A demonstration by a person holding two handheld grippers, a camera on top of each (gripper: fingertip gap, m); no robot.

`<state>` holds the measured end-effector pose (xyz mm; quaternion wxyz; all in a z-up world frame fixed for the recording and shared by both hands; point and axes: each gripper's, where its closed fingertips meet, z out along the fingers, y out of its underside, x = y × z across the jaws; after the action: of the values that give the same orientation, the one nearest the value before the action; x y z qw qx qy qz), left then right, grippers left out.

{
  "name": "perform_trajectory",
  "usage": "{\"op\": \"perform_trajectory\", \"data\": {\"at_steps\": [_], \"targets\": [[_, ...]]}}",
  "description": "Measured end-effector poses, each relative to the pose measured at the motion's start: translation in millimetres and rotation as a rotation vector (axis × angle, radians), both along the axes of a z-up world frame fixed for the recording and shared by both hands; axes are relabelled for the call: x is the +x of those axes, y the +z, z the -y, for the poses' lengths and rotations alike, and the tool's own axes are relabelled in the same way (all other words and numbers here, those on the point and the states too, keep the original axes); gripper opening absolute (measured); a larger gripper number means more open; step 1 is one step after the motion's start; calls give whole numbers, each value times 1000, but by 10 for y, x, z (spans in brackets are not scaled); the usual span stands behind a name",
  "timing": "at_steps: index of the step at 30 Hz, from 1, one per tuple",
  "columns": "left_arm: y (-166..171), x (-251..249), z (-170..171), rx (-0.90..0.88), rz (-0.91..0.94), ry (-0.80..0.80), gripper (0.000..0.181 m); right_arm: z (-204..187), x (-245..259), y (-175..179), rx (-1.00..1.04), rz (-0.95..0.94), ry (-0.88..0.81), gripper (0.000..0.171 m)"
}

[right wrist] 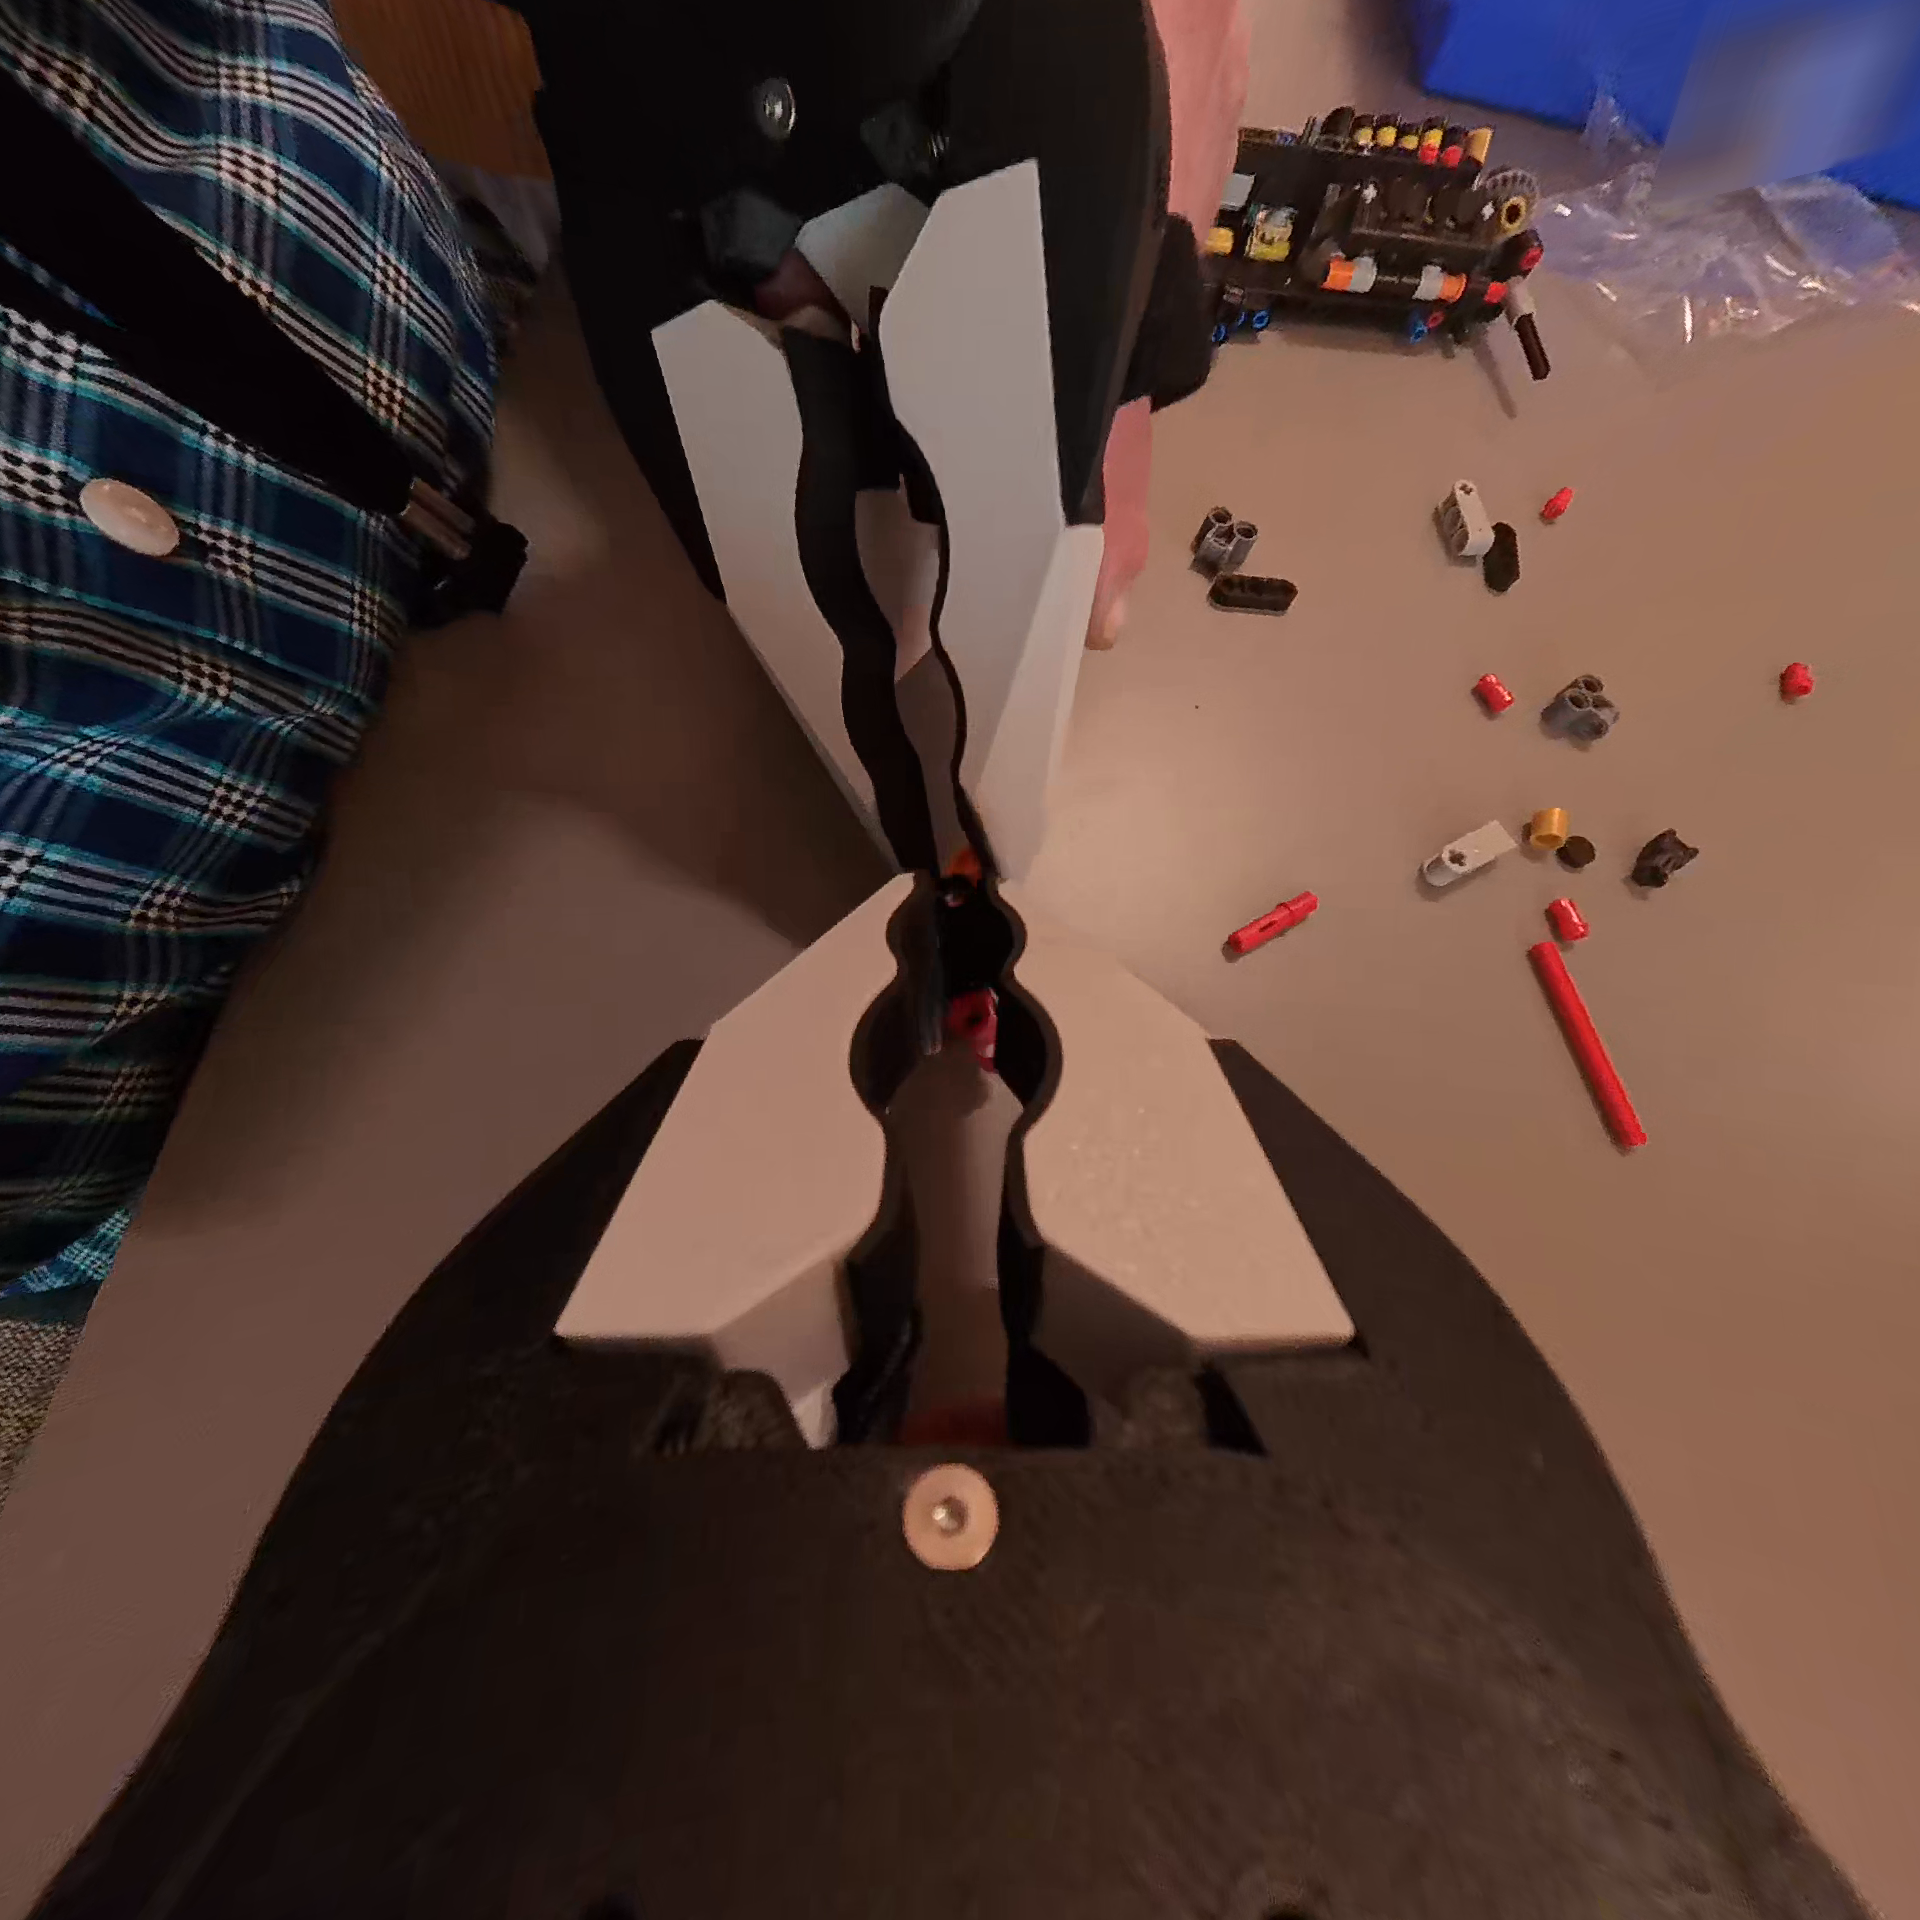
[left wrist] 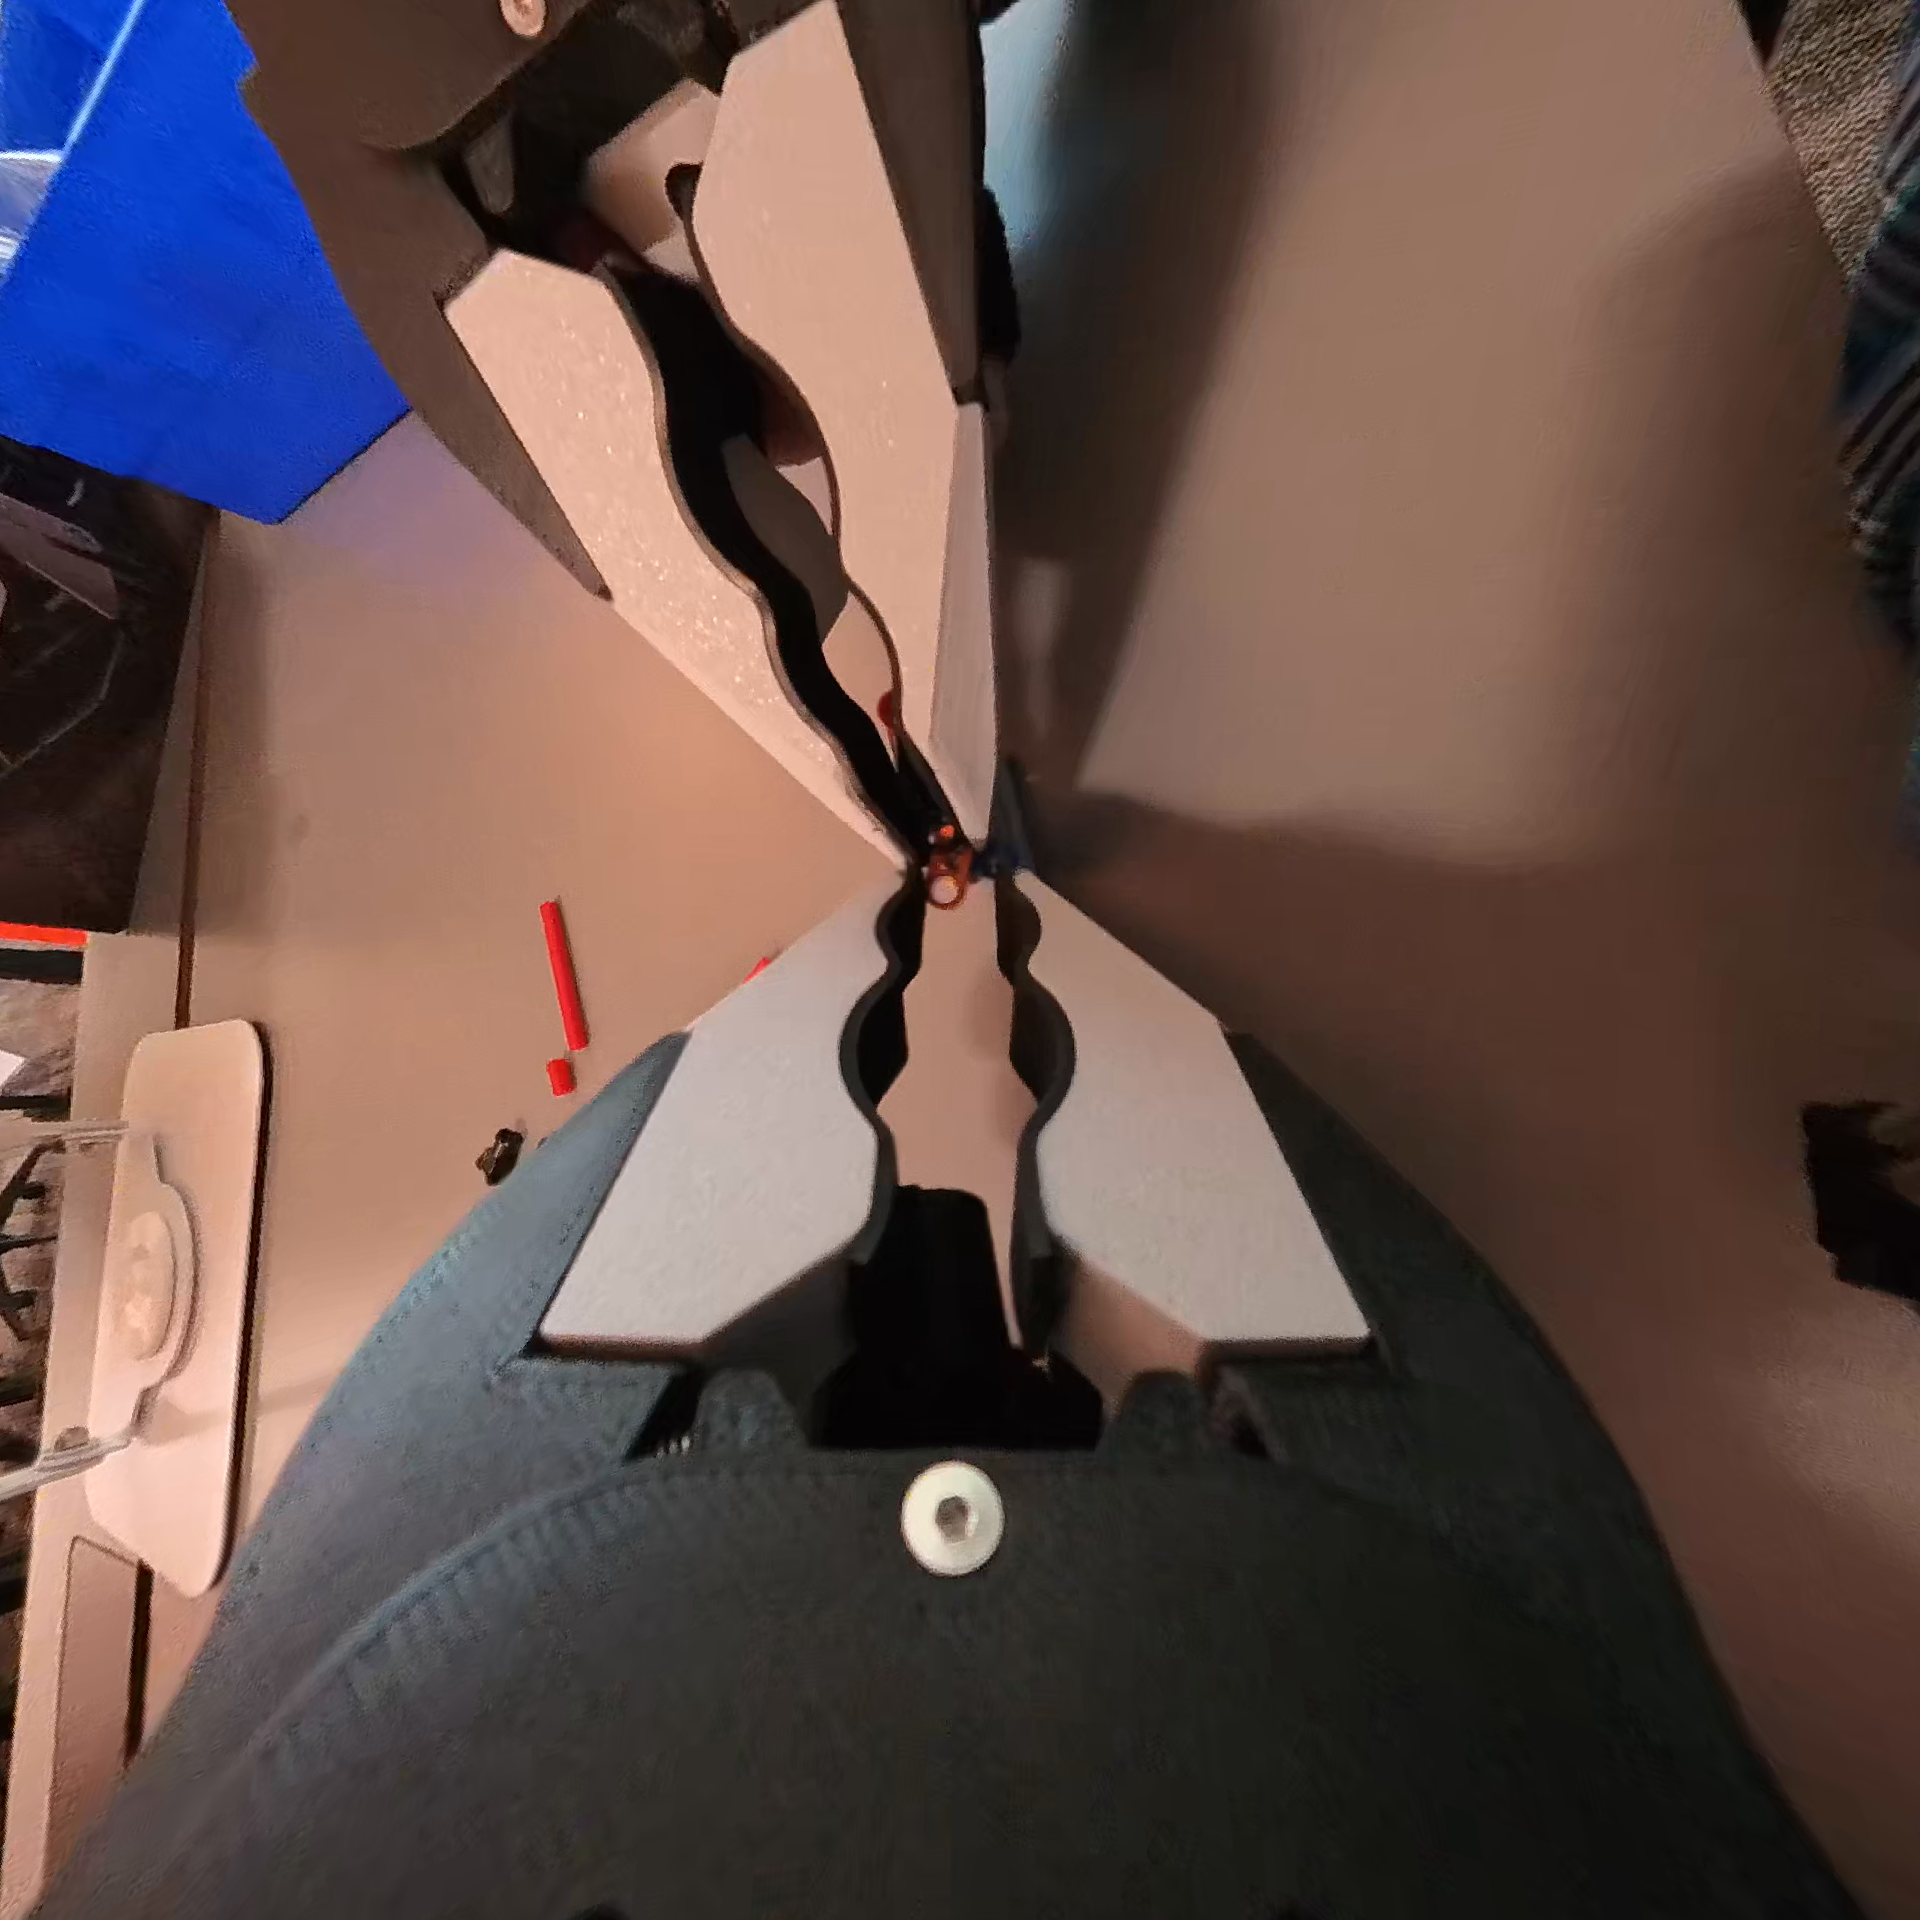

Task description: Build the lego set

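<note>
Left wrist view: the left gripper (left wrist: 951, 883) is seen meeting the right gripper (left wrist: 940, 821) tip to tip above the tan desk (left wrist: 416, 779). A small orange piece (left wrist: 948, 878) with a round hole is pinched at the very tips of the left fingers (left wrist: 769, 1132), which are drawn narrow around it, a gap being left farther back between them. The right gripper's white fingers (left wrist: 582, 436) are closed almost together, and a slim black piece (left wrist: 920, 779) is gripped between them, its end touching the orange piece. In the right wrist view, that black piece (right wrist: 951, 935) is shown lying along the channel between the right fingers (right wrist: 769, 1132), with a small red part (right wrist: 975, 1023) fixed on it and its far end reaching the orange piece (right wrist: 961, 862) at the left gripper's tips. A long red axle (right wrist: 1584, 1044), red pins and grey and black connectors are scattered on the desk to the right, well apart from both grippers. A partly built black lego assembly (right wrist: 1371, 223) stands farther back, near a blue bin (right wrist: 1558, 62) and clear plastic wrapping (right wrist: 1714, 249). A plaid sleeve (right wrist: 187, 520) is visible at the left.
</note>
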<state>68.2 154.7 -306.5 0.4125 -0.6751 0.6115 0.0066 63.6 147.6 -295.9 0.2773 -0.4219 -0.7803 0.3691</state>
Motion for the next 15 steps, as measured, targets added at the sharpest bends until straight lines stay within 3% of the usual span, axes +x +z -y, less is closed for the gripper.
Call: {"op": "perform_trajectory", "data": {"at_steps": [15], "targets": [[-3, -44, -92, 65, -81, 104, 6, -111, -1, -38, -107, 90, -139, 5]]}}
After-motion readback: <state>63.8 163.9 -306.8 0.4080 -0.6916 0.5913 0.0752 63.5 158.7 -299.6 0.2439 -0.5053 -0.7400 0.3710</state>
